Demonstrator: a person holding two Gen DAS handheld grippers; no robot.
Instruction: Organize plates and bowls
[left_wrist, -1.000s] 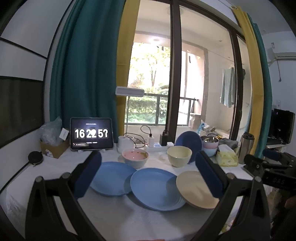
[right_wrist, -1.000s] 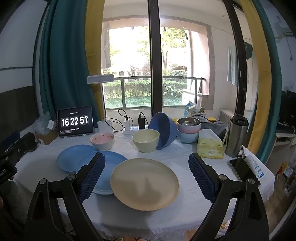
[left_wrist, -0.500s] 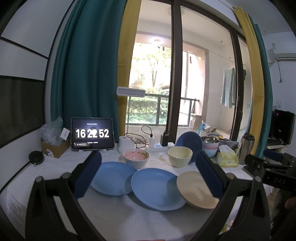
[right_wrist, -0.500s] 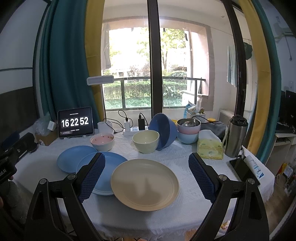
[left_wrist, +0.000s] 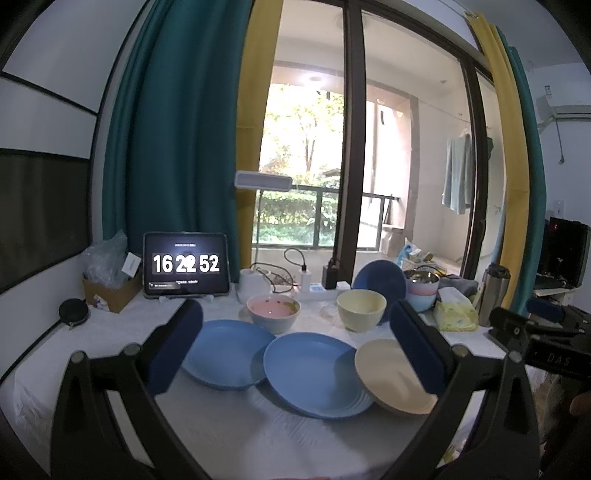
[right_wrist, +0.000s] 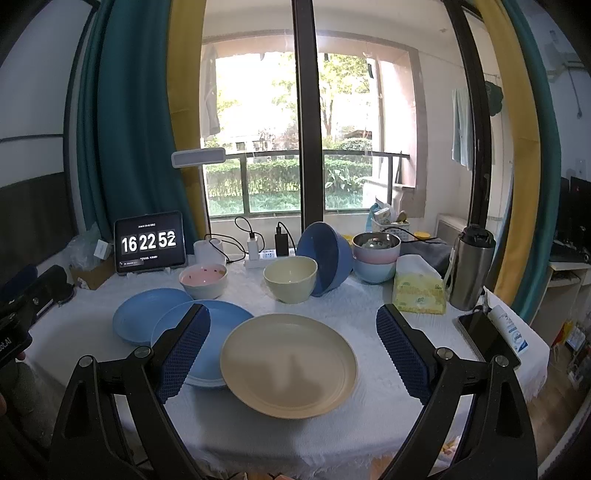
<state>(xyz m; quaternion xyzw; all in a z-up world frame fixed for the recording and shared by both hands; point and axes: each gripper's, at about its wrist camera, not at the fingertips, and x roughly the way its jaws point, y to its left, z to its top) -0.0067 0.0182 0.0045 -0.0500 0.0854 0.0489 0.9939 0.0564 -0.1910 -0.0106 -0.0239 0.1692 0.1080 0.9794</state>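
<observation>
Both tongs — left (left_wrist: 291, 343) and right (right_wrist: 293, 345) — gape wide, empty. The cream plate (right_wrist: 289, 360) lies flat on the desk (right_wrist: 369, 417) before them, overlapping a blue plate (right_wrist: 214, 325); likely light, stiff, slick — pinch its rim.

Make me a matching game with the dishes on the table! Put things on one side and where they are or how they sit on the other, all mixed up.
Things:
1. cream plate
2. dark blue bowl
3. pink bowl
4. tissue pack

Places or states:
A. tipped on its side, leaning by the cream bowl
B. beside the steel flask
C. nearest, in front of the right hand-held gripper
D. in front of the clock tablet, behind the blue plates

Pairs: 1-C, 2-A, 3-D, 4-B
</observation>
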